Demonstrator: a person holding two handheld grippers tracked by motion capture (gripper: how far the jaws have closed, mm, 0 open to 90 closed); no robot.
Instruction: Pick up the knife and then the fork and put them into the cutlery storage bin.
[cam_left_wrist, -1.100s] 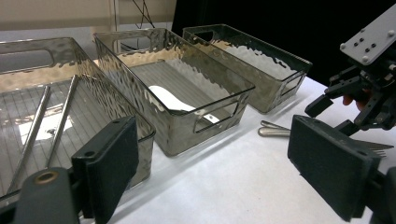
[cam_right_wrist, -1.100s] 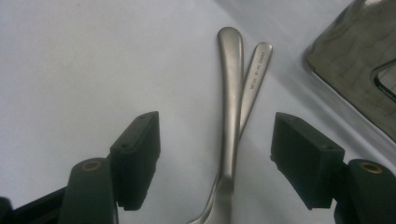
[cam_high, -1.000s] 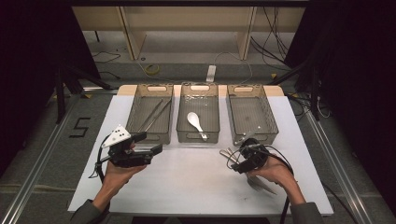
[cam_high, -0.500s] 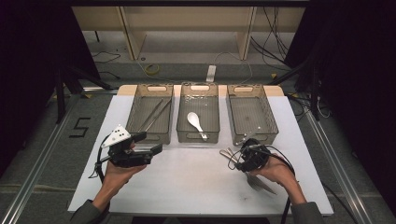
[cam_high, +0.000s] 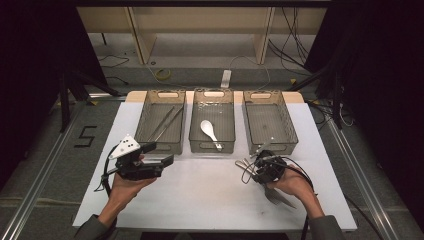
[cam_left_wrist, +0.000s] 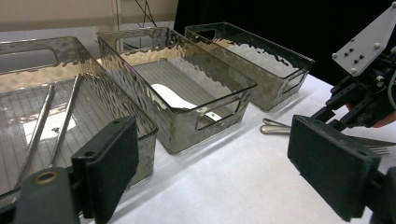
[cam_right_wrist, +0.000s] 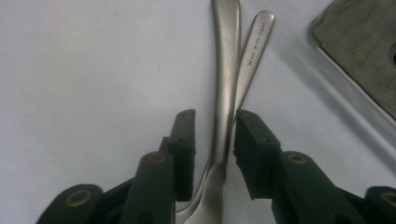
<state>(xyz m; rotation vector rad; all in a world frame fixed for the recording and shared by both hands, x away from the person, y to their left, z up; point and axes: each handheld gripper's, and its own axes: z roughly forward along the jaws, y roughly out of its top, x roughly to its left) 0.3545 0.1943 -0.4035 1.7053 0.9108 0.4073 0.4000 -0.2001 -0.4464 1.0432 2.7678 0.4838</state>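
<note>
White tabletop (cam_high: 210, 195): right tool (cam_right_wrist: 212, 140) closing around fork handles (cam_right_wrist: 226, 93) (stiff, slippery steel) beside right bin (cam_high: 270, 122), pads not yet pressing.

Both claws are black. The left claw (cam_high: 159, 154) carries a pale grey three-cornered plate (cam_high: 126, 146) dotted with dark screws, and its jaws end in thick, square black pads. The right claw (cam_right_wrist: 212, 140) shows brass-coloured pivot pins. Black cables trail from each. The sleeves look grey-green, though dimly lit.
</note>
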